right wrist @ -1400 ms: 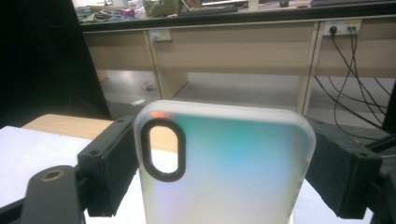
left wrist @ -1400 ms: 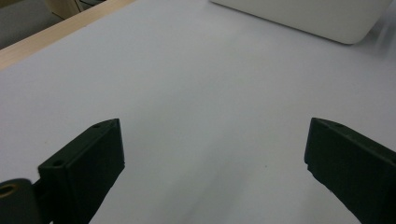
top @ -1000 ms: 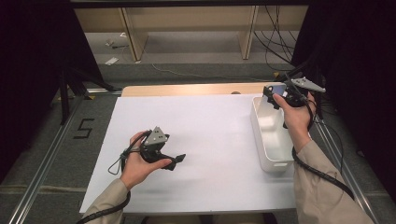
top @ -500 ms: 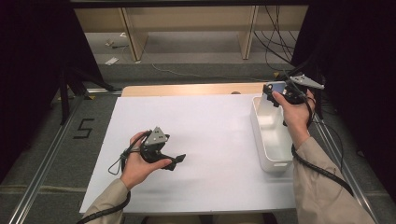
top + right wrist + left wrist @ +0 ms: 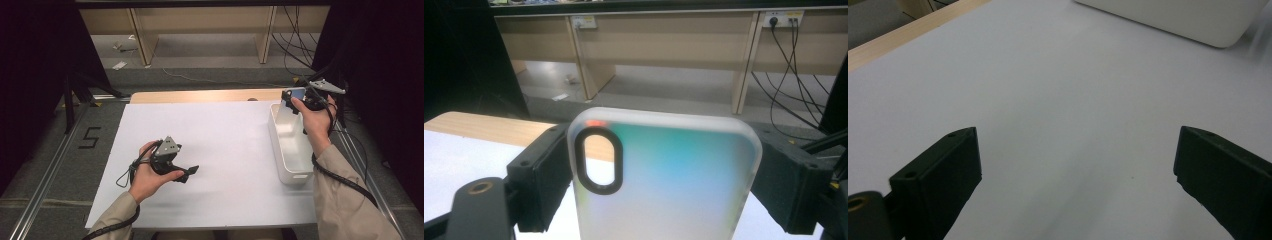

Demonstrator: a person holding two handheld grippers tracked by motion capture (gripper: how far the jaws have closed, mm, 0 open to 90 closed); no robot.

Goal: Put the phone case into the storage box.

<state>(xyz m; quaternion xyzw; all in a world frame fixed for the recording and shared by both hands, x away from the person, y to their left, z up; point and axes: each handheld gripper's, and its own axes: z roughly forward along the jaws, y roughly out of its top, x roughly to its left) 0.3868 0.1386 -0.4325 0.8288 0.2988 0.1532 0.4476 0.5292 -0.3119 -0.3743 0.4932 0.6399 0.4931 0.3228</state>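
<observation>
Right now the right gripper (image 5: 659, 190) has its jaws clamped on the side edges of a translucent phone case (image 5: 669, 185), held upright over the far end of the white bin (image 5: 287, 145). Risk as I judge it: the smooth, flexible case could bow or slide out of the edge pinch, landing outside the bin. Right hand (image 5: 315, 117) is raised, jaws pointing away from the person. Left gripper (image 5: 187, 172) rests low on the desk (image 5: 225, 140), jaws spread apart with nothing between them.
</observation>
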